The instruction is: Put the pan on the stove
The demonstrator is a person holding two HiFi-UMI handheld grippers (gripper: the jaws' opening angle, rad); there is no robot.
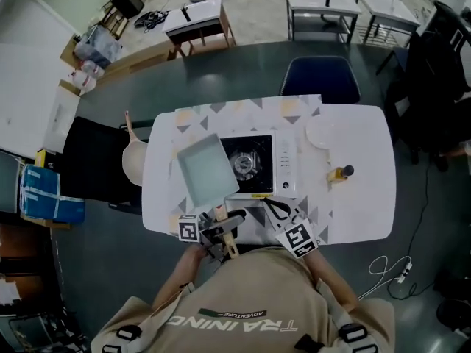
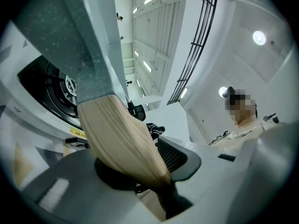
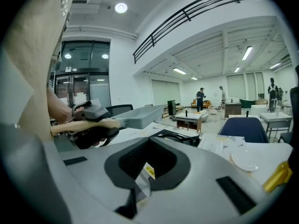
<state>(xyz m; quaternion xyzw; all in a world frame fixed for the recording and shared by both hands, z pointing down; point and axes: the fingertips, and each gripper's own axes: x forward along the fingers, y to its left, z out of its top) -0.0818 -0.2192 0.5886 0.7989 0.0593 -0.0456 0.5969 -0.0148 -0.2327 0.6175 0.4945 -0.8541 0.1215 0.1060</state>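
Observation:
A rectangular grey pan (image 1: pixel 202 169) with a wooden handle (image 1: pixel 227 235) hangs tilted above the table, left of the stove and over its left edge. My left gripper (image 1: pixel 219 230) is shut on that handle (image 2: pixel 126 139), and the pan's grey underside (image 2: pixel 88 41) runs up from my jaws. The white portable gas stove (image 1: pixel 257 164) stands mid-table, its black burner (image 2: pixel 51 87) bare. My right gripper (image 1: pixel 278 210) hovers at the near table edge in front of the stove, shut with nothing in it (image 3: pixel 149 153). From the right gripper view the pan (image 3: pixel 138 117) is at the left.
A white plate (image 1: pixel 321 133) and a yellow bottle (image 1: pixel 341 173) with a dark cap lie right of the stove. A patterned mat (image 1: pixel 250 112) covers the table's middle. A blue chair (image 1: pixel 320 79) stands at the far side, a black chair (image 1: pixel 96 164) at the left.

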